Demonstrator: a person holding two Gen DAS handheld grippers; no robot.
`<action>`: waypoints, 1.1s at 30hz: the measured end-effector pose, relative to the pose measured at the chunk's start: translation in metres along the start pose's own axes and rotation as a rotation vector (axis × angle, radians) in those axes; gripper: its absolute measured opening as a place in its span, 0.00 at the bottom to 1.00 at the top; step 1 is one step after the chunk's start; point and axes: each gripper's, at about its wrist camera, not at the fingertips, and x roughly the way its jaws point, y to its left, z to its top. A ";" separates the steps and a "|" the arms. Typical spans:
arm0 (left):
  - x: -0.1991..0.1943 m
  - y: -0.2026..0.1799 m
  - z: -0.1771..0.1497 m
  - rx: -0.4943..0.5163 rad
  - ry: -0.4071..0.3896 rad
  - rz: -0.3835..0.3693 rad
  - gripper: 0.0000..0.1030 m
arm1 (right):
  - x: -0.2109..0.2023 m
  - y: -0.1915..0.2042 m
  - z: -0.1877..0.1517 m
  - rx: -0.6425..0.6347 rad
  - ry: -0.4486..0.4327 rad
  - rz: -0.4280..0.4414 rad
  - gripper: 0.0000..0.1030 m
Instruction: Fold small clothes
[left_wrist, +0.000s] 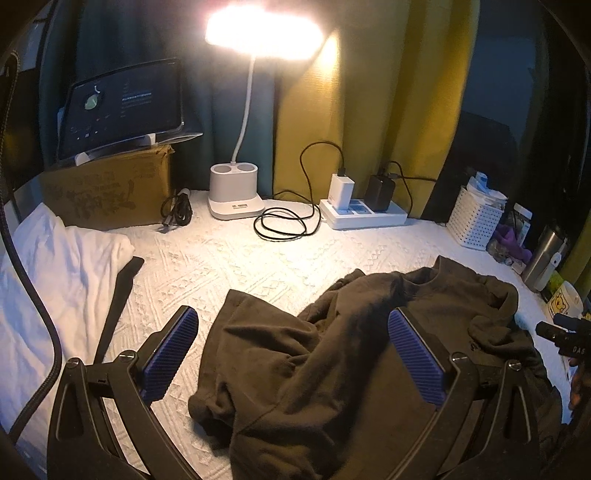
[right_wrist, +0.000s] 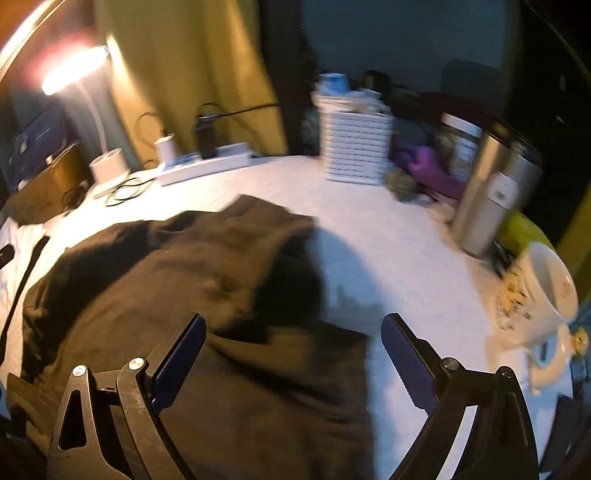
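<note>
A dark brown garment lies crumpled on the white textured cloth covering the table. My left gripper stands wide open just above its left half, the blue pads clear of the fabric on both sides. In the right wrist view the same garment spreads to the left and below. My right gripper is open over its right edge, with one finger above the fabric and the other above bare tablecloth. Nothing is pinched in either one.
White fabric lies at the far left. Along the back stand a cardboard box with a tablet, a lit desk lamp, a coiled cable and a power strip. To the right are a white basket, a steel tumbler and a mug.
</note>
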 end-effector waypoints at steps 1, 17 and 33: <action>0.000 -0.002 0.000 0.005 0.003 0.001 0.99 | 0.002 -0.010 -0.003 0.021 0.009 0.004 0.93; -0.003 -0.022 -0.003 0.049 0.023 0.030 0.99 | 0.041 -0.045 -0.020 0.095 0.079 0.123 0.06; -0.028 -0.005 -0.016 0.038 -0.001 -0.001 0.99 | -0.024 0.045 -0.053 -0.076 0.052 0.198 0.05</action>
